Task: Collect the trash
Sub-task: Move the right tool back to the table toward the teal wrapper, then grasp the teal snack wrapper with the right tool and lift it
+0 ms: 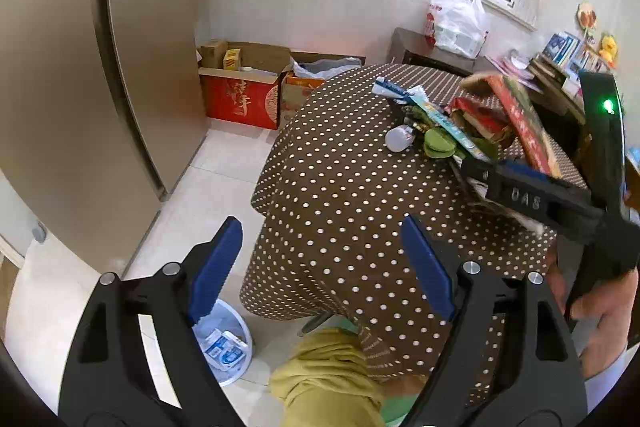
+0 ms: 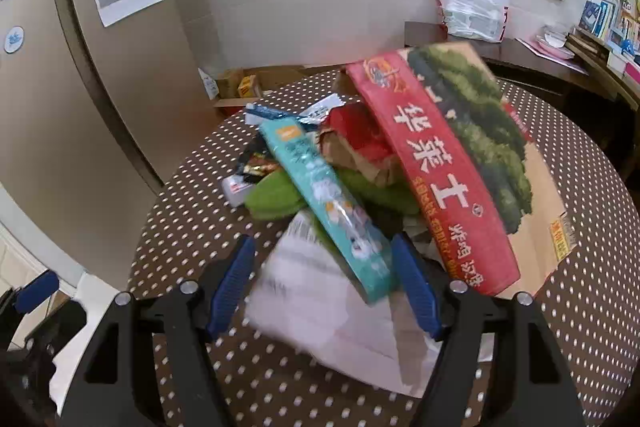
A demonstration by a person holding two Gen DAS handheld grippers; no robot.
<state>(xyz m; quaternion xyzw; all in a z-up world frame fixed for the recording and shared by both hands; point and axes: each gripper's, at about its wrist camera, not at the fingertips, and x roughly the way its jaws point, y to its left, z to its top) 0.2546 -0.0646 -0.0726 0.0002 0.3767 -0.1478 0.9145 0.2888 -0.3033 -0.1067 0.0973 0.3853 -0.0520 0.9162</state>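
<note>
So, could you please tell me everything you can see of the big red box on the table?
The red box is a flattened cardboard carton with yellow characters along a red band and a green tree picture on plain brown card. It leans tilted on top of the trash pile on the dotted tablecloth; a teal packet lies beside it. The right gripper, open, hovers just before it.
</note>
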